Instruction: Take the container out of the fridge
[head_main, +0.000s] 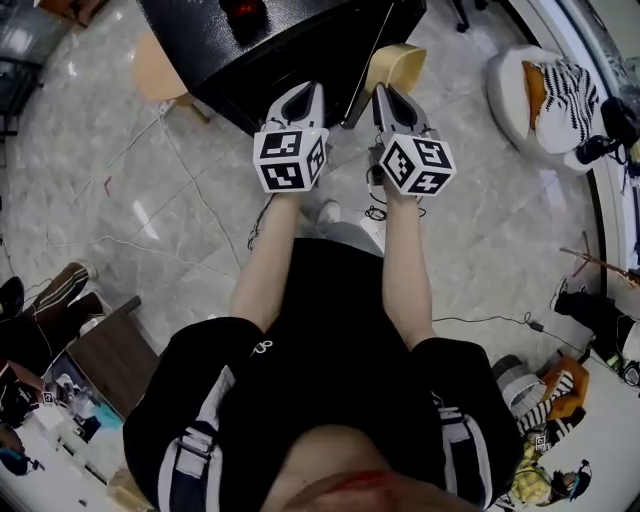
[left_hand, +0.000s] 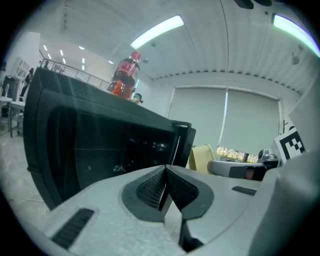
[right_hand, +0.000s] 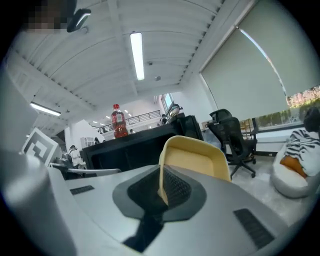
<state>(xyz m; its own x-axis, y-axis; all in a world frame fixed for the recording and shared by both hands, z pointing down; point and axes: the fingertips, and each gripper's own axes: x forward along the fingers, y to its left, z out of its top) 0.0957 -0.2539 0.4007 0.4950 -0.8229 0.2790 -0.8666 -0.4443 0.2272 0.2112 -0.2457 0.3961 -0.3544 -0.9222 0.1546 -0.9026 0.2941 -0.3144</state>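
Observation:
The black fridge (head_main: 285, 45) stands on the floor ahead of me, with a red soda bottle (head_main: 245, 10) on top. In the left gripper view its dark front (left_hand: 100, 145) fills the left side, under the bottle (left_hand: 125, 75). My right gripper (head_main: 385, 97) is shut on the rim of a pale yellow container (head_main: 396, 65), held just right of the fridge. The container (right_hand: 197, 157) rises from between the right gripper's (right_hand: 163, 187) pads. Pointing at the fridge front, my left gripper (head_main: 310, 92) is shut with nothing in it (left_hand: 165, 172).
A tan stool (head_main: 155, 65) stands left of the fridge. Cables (head_main: 200, 205) trail over the marble floor. At the right are a white beanbag with a striped cushion (head_main: 550, 90) and a black office chair (right_hand: 232, 135). Cluttered desks (head_main: 60, 420) flank me.

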